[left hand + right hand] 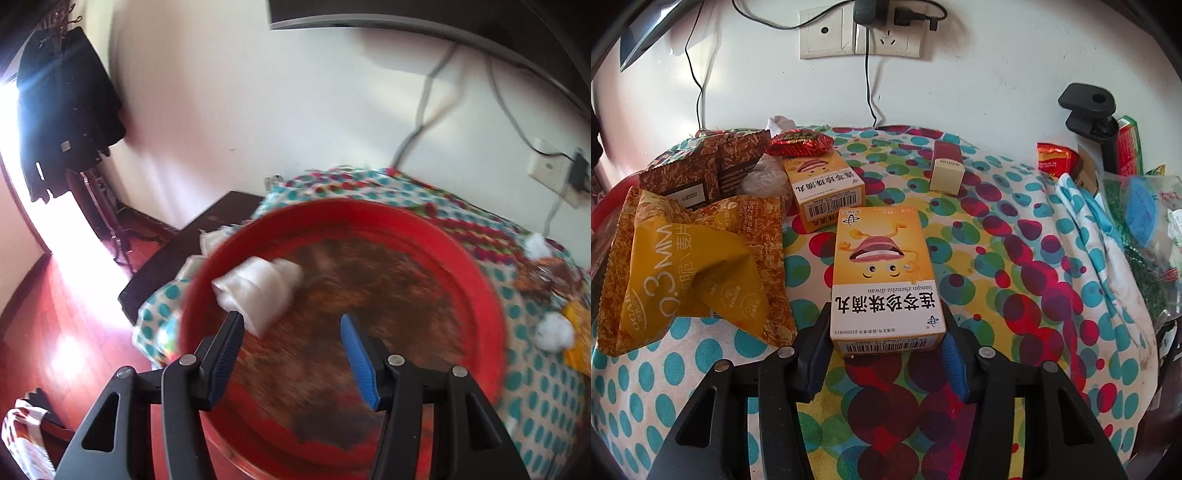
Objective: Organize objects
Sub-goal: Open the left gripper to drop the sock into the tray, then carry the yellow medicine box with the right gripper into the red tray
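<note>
Now we have the right hand-held gripper [884, 332] closed around the near end of the yellow box [884, 277], whose long axis runs straight away toward its twin [823, 188]. Our left hand-held gripper [291, 325] gapes empty over the red basin [491, 314].

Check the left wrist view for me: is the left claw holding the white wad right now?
No. The left claw stands open over the red basin, and the white wad lies loose inside, beyond the fingertips.
</note>
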`<state>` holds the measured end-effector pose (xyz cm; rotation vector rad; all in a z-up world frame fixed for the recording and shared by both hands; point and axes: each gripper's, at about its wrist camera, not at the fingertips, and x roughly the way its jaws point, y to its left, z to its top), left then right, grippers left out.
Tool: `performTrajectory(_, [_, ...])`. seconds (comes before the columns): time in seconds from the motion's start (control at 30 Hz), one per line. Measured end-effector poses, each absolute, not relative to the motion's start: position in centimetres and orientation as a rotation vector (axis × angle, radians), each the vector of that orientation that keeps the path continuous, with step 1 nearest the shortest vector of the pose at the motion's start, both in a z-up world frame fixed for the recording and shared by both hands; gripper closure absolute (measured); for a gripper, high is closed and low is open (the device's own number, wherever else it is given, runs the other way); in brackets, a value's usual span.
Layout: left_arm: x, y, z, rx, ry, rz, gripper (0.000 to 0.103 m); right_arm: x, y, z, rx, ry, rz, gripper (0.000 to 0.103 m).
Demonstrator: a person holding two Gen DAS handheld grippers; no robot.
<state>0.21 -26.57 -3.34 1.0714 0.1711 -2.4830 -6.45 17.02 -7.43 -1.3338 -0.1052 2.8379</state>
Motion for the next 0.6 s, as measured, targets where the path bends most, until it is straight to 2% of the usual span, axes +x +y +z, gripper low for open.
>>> performTrajectory(0.1, [0.9,-23.9,-3.7,1.065,0.138,-2.537,0.047,-6.0,17.3,-7.0,-1.281,-0.101,2.836,0.053])
performTrajectory(0.27, [1.4,-20.9,-4.3,1.066,-0.02,-2.595,0.047,-5.6,17.6,-6.6,-1.216,-0.106,2.806,0.053])
performTrajectory(0.43, [2.0,-21.3,-4.4,1.046,0.006,-2.602,0.047,-5.3,17.7,-6.1,-1.191,-0.099,2.761,0.053])
performTrajectory(0.6, [2.2,-22.8,-4.6,1.07,0.109,-2.607,0.047,-4.2,16.7,-2.3,-1.094,-0.027,2.803,0.053])
